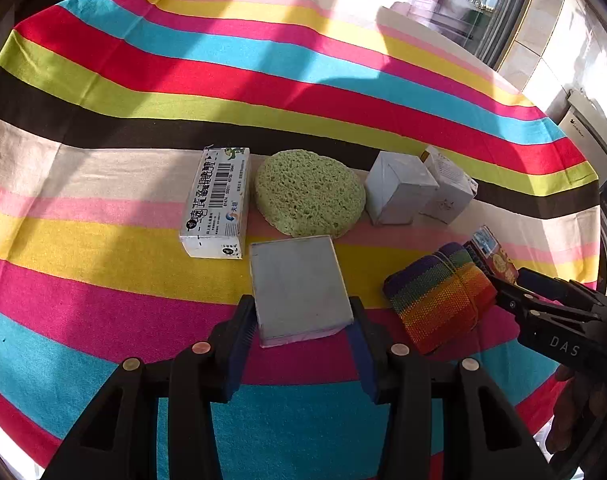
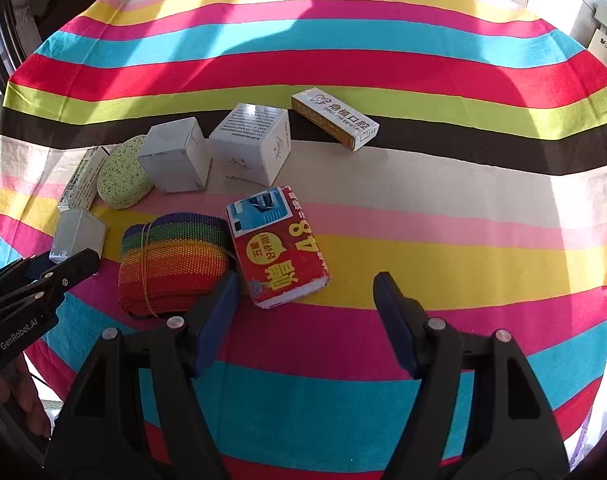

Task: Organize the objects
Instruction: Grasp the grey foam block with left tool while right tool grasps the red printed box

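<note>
The left tool is clenched on a flat grey box with a matte face, resting on the desk's striped cloth. Just beyond lie a porous green round sponge and a barcoded white carton. The right tool stands released, jaws apart, behind a glossy red packet printed "48"; its left finger appears to touch the woven rainbow strap roll. A far carton reads "DING ZHI DENTAL", partly unclear.

Sunlight falls in patches across a round table under a striped tablecloth — bands of many colours. Beyond its far edge stand glass doors and a tiled wall.
</note>
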Demonstrator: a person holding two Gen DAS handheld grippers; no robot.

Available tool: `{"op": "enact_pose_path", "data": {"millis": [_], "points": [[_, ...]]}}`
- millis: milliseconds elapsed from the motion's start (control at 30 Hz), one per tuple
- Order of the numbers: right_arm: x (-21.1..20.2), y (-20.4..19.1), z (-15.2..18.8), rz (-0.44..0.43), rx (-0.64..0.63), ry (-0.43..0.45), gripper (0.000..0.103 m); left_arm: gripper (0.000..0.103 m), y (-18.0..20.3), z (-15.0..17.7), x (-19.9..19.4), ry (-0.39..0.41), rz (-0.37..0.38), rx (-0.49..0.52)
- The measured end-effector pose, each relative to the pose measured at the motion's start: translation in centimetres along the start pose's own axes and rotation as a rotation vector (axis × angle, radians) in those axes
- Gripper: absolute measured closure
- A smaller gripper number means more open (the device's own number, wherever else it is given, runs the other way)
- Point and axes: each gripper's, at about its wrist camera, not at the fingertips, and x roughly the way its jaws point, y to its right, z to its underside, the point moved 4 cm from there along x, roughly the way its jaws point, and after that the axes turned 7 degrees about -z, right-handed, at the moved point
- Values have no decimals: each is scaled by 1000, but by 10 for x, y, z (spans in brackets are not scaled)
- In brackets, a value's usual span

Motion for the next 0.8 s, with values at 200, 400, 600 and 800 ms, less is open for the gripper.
{"op": "enact_pose_path", "data": {"millis": [200, 400, 600, 800], "points": [[10, 4, -13, 0, 6, 11, 31, 57, -1, -2, 3, -4, 3, 10], [23, 4, -16, 3, -1, 6, 47, 57, -2, 0, 1, -7, 7, 5], [21, -5, -13, 17, -26, 10, 58, 57, -4, 8, -6, -14, 10, 0], [13, 0, 3, 18, -13, 9, 58, 58, -2, 18, -16, -12, 16, 4]]}}
